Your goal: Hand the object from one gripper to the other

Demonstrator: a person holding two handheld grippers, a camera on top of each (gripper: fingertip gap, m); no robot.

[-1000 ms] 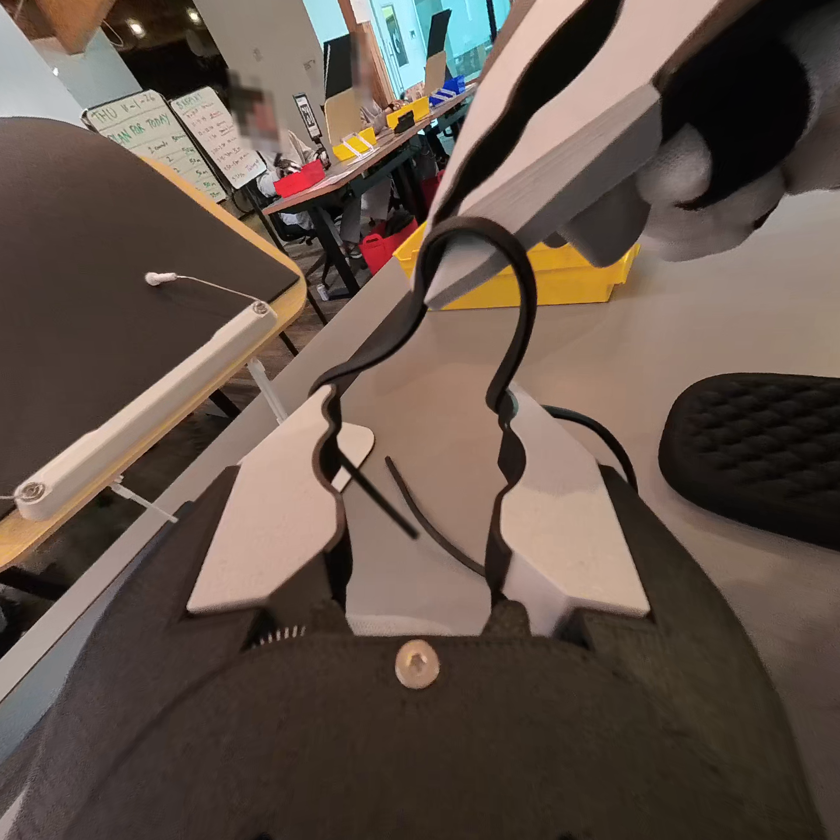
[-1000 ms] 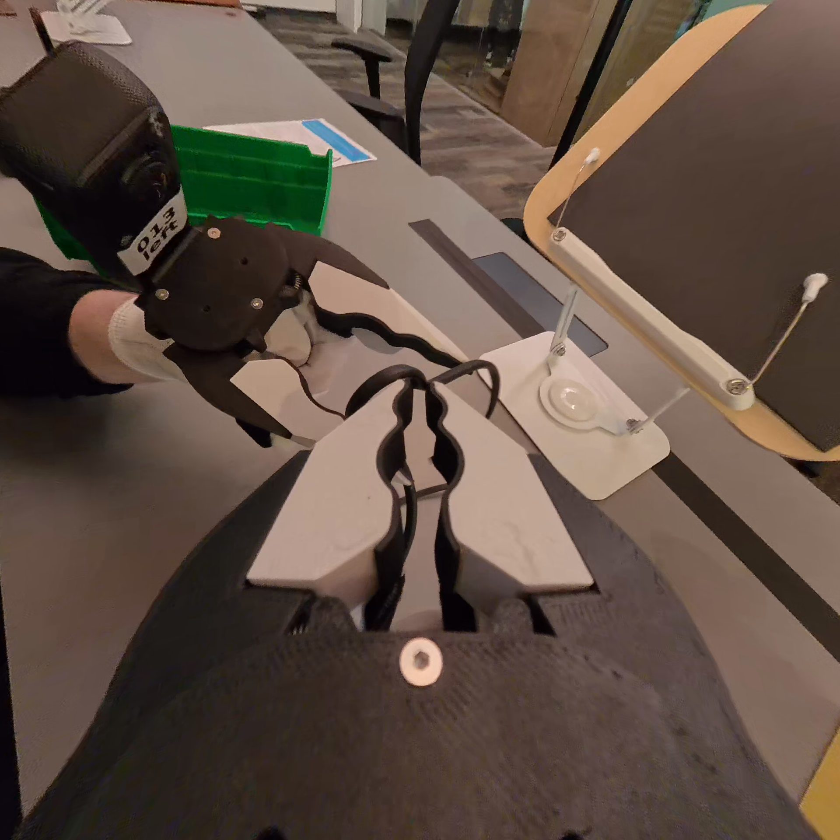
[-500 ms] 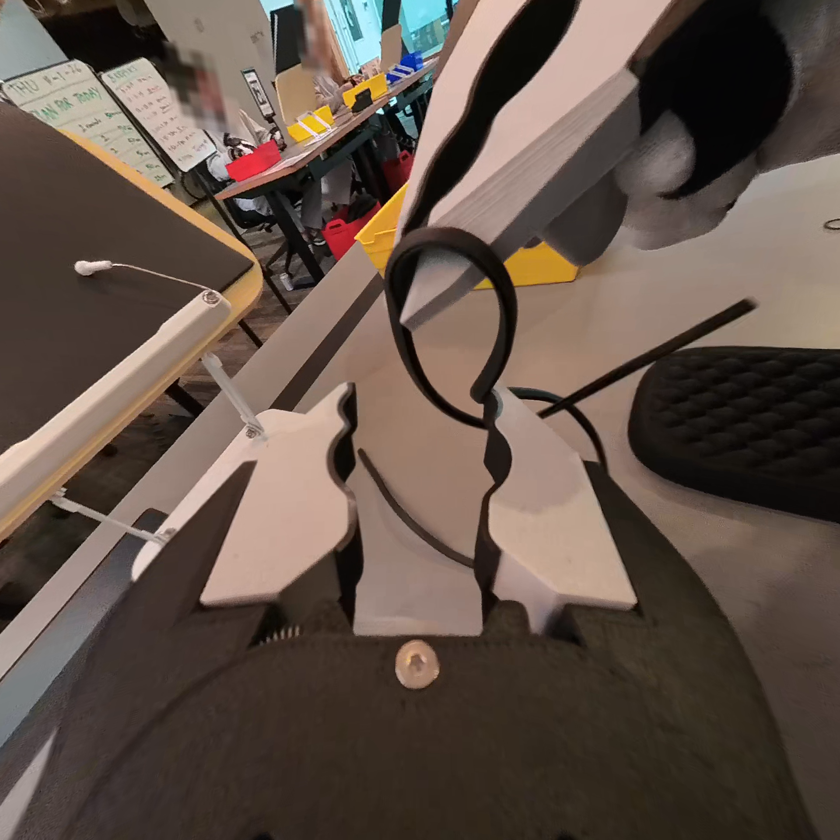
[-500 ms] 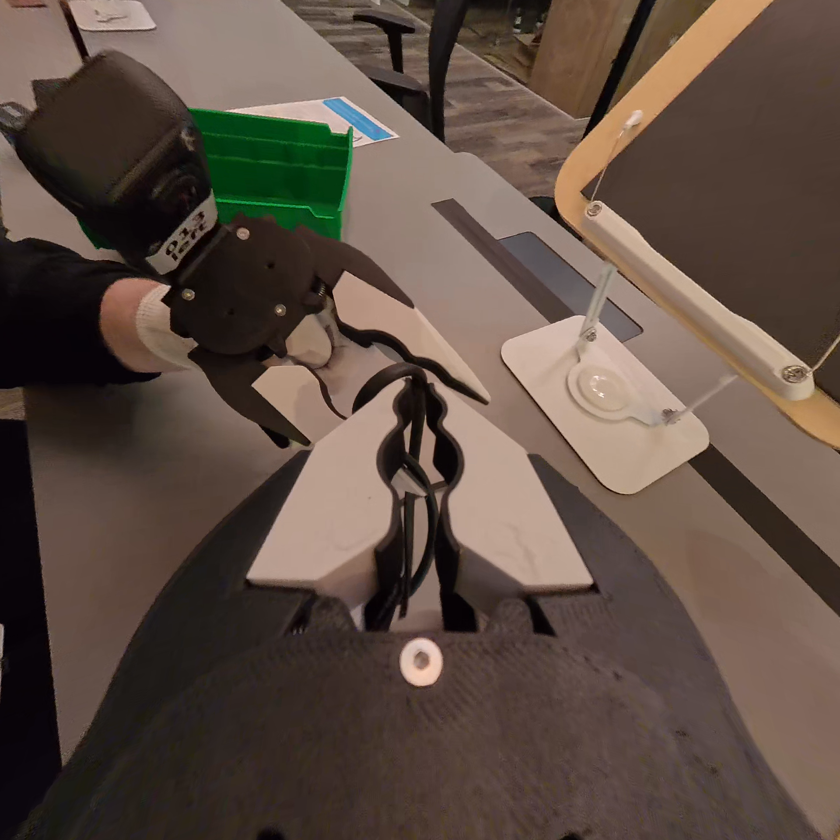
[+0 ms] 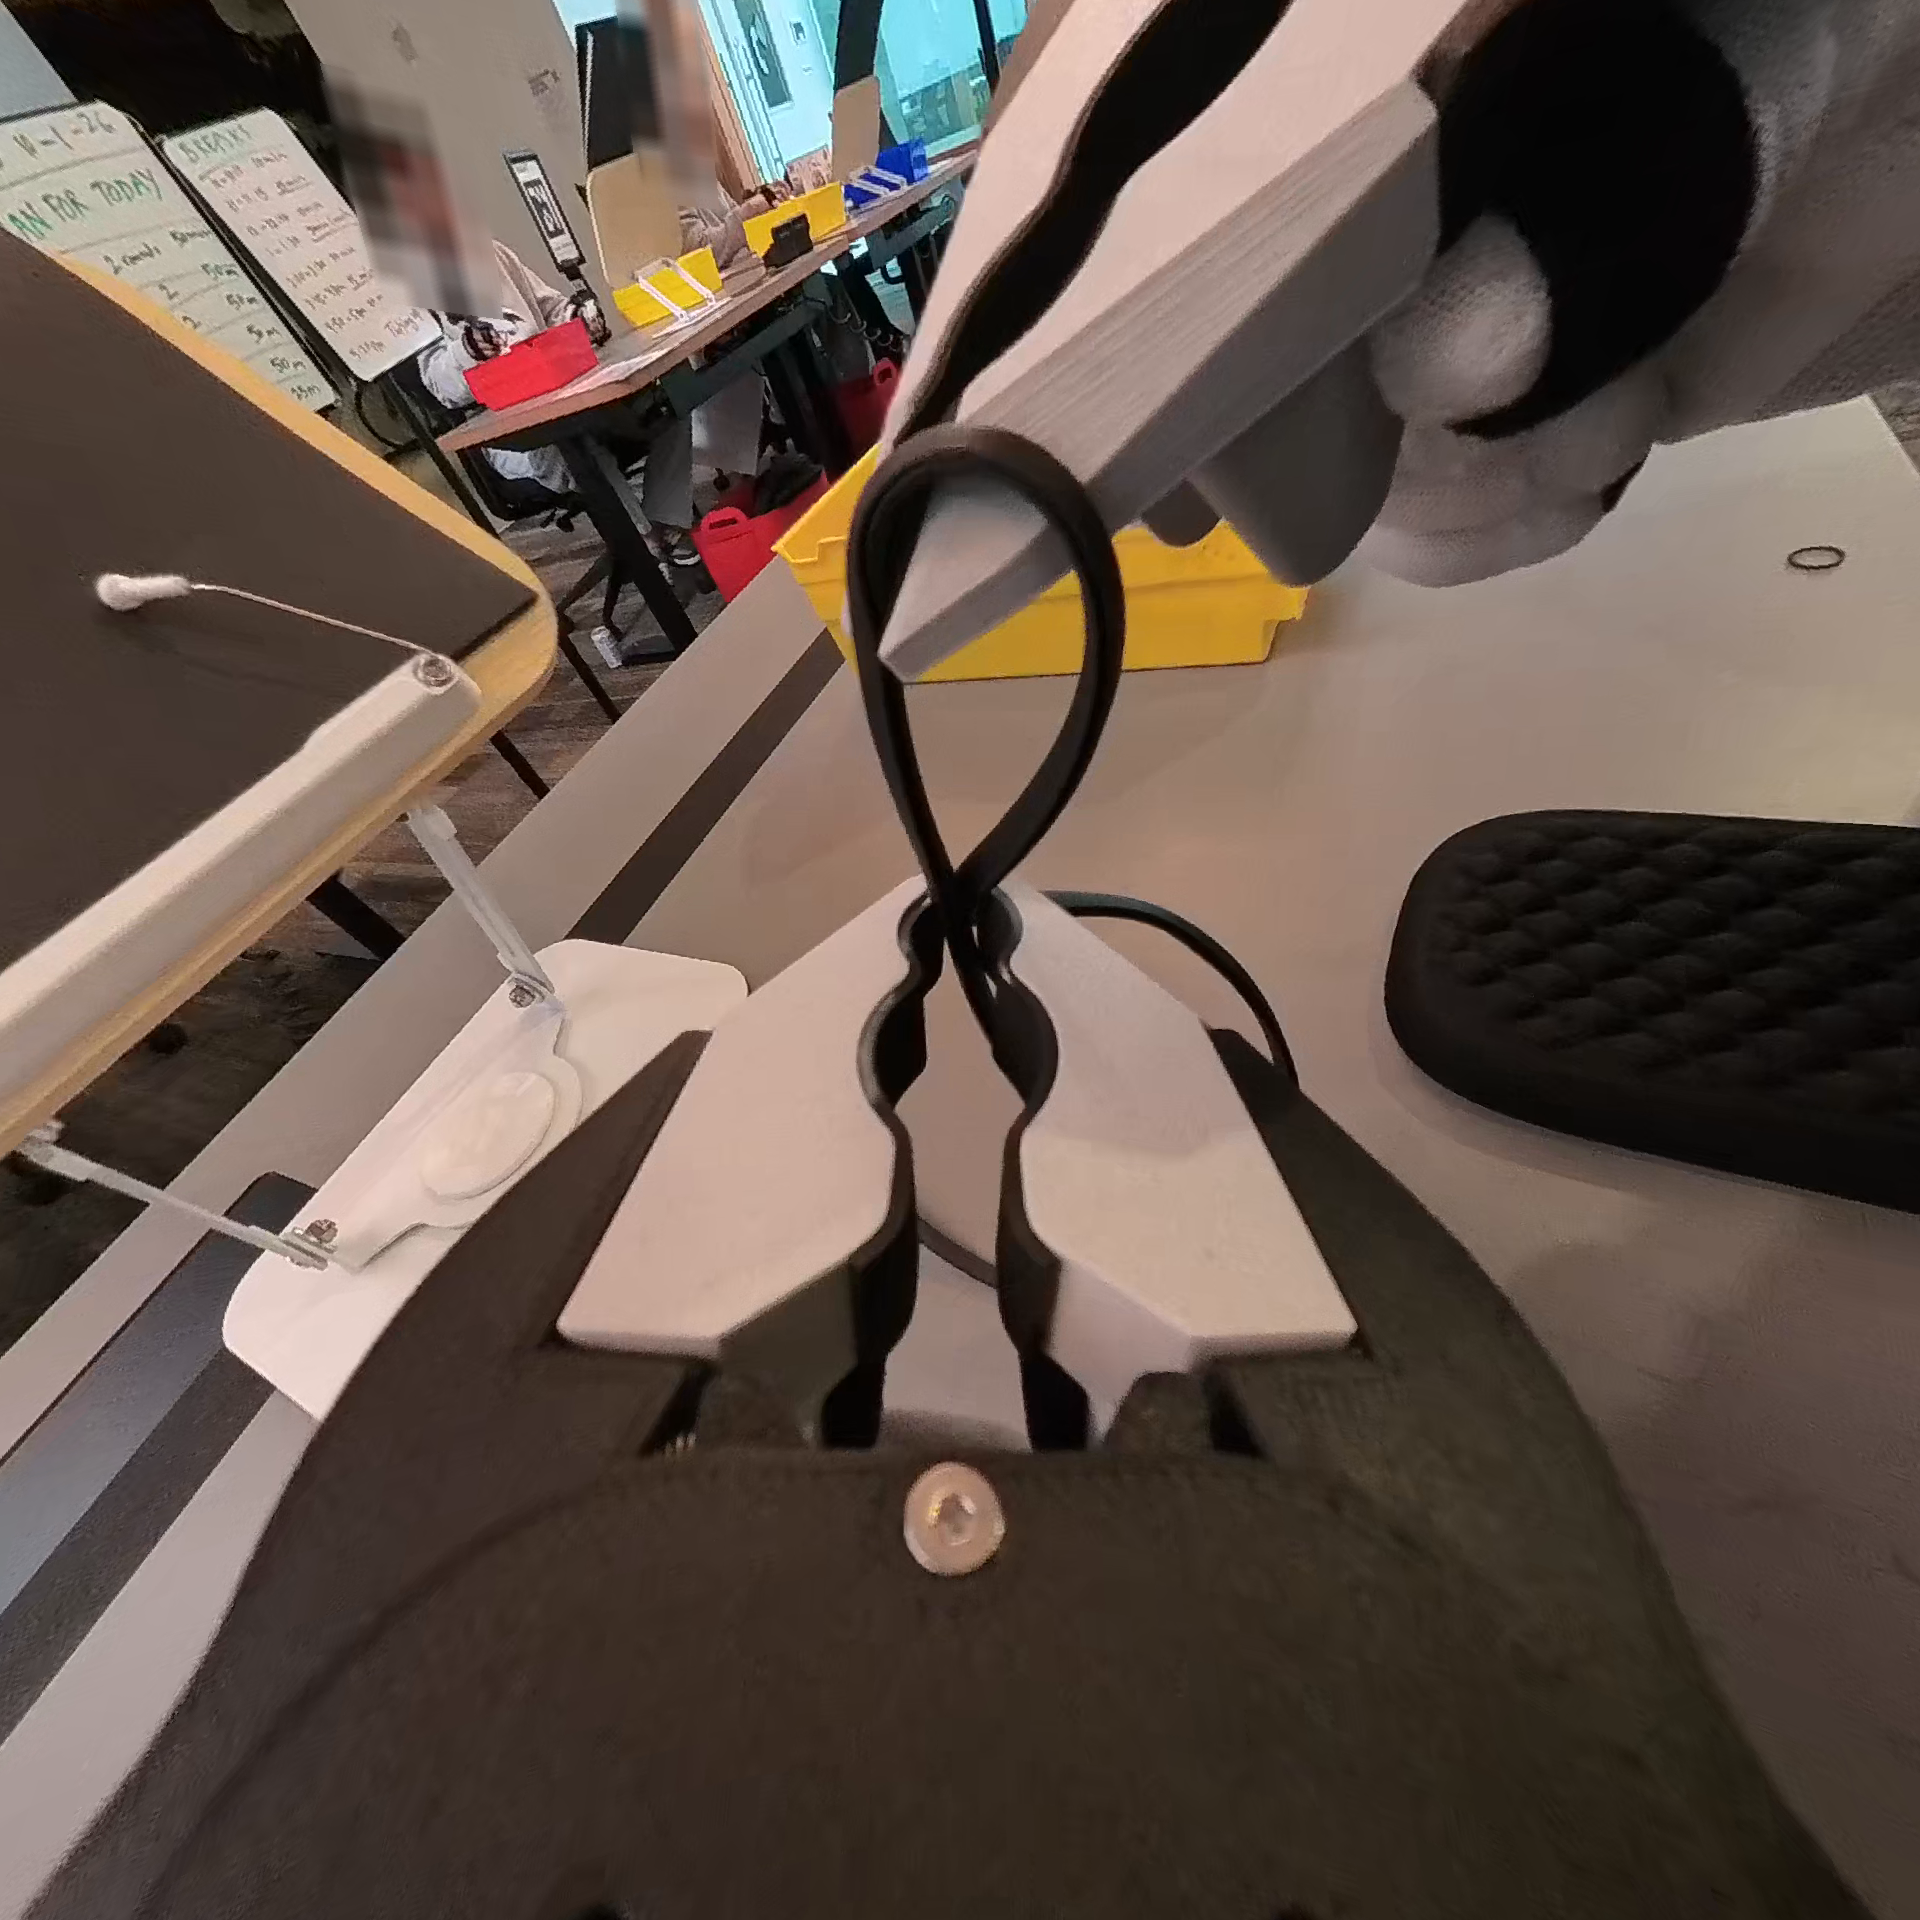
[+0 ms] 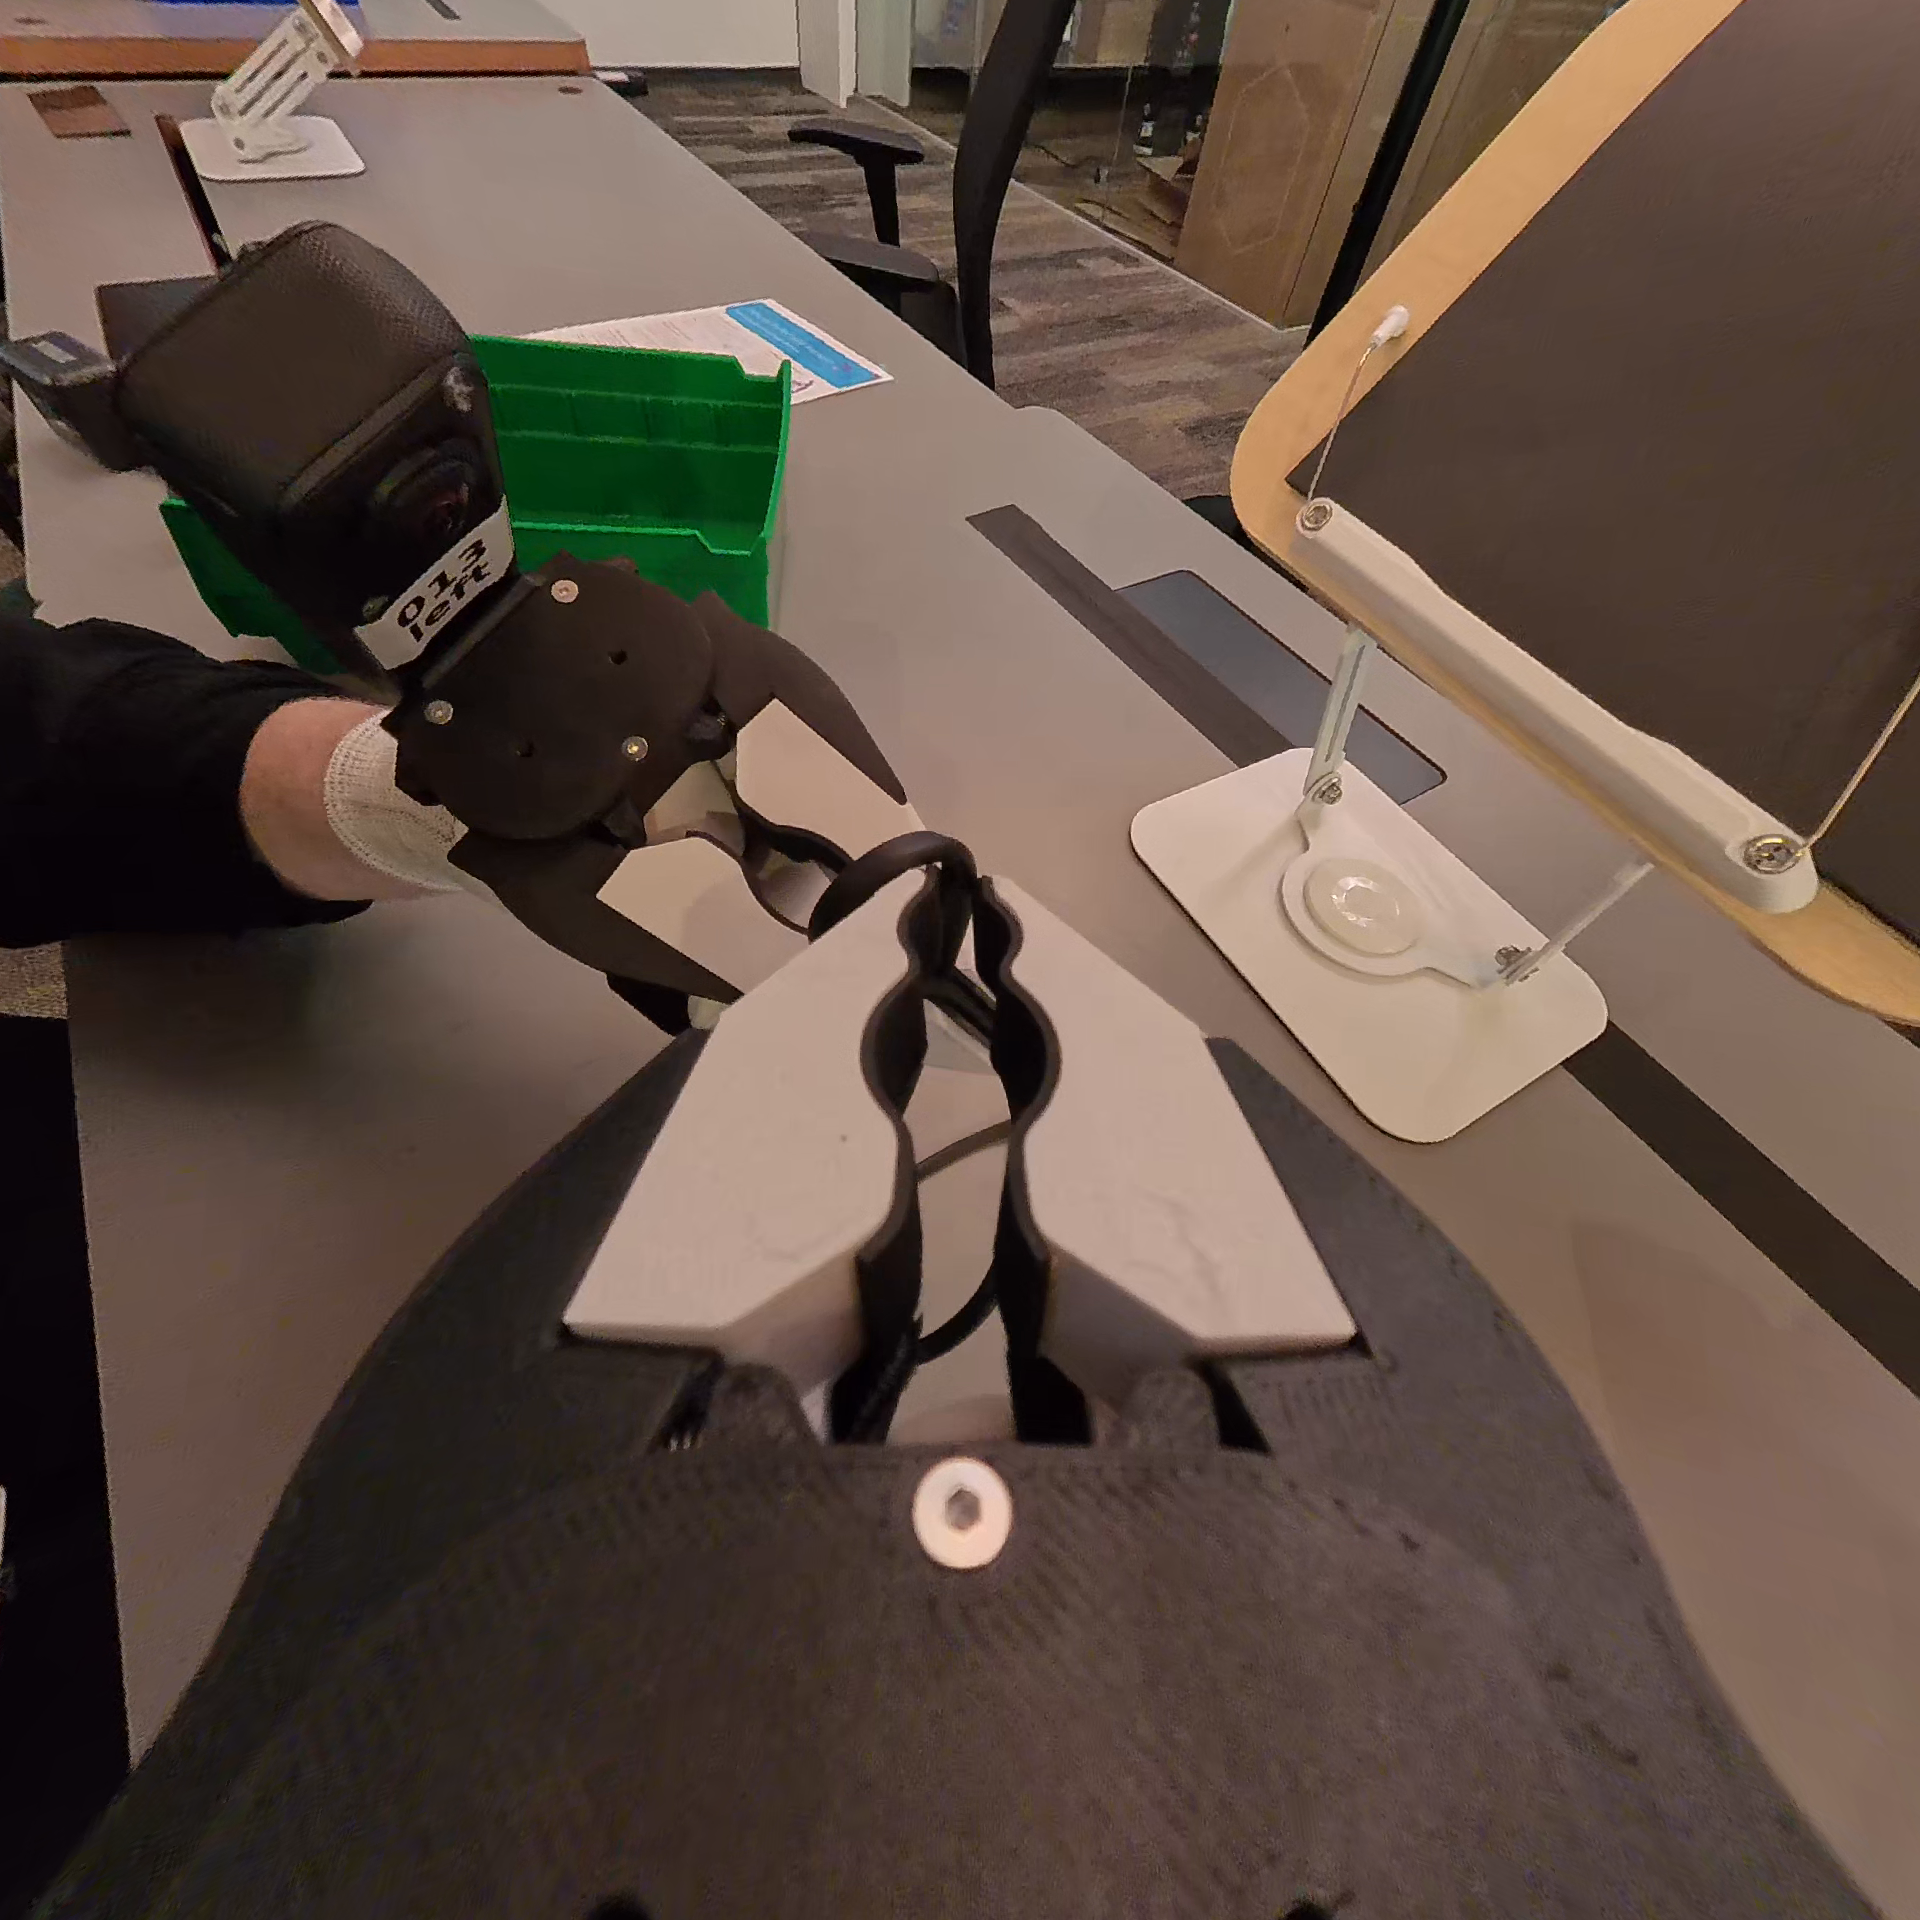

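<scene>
A black flat strap [image 5: 1091, 665] bent into a loop hangs between my two grippers above the grey table [image 5: 1351, 779]. My left gripper [image 5: 958, 920] is shut, and its pads pinch the two strands where they cross. The top of the loop wraps the fingertip of my right gripper [image 5: 904, 634], which comes in from the upper right. In the right wrist view my right gripper [image 6: 961, 883] is shut on the strap [image 6: 883, 860], and a thin strand runs back through its jaw gap. My left gripper [image 6: 800, 883] meets it from the left, with its tips hidden behind my right finger.
A yellow bin [image 5: 1164, 623] and a black padded rest [image 5: 1662, 987] sit on the table, and a small ring [image 5: 1816, 558] lies farther off. A tilted board on a white stand [image 6: 1371, 935] stands to the right. A green bin [image 6: 644, 468] and a paper sheet [image 6: 748, 332] lie behind. Spacing between my two grippers at the tips: around 6 cm.
My left jaws were open around the loop and have closed on it, squeezing the two strands together. My right gripper stayed shut on the strap.
</scene>
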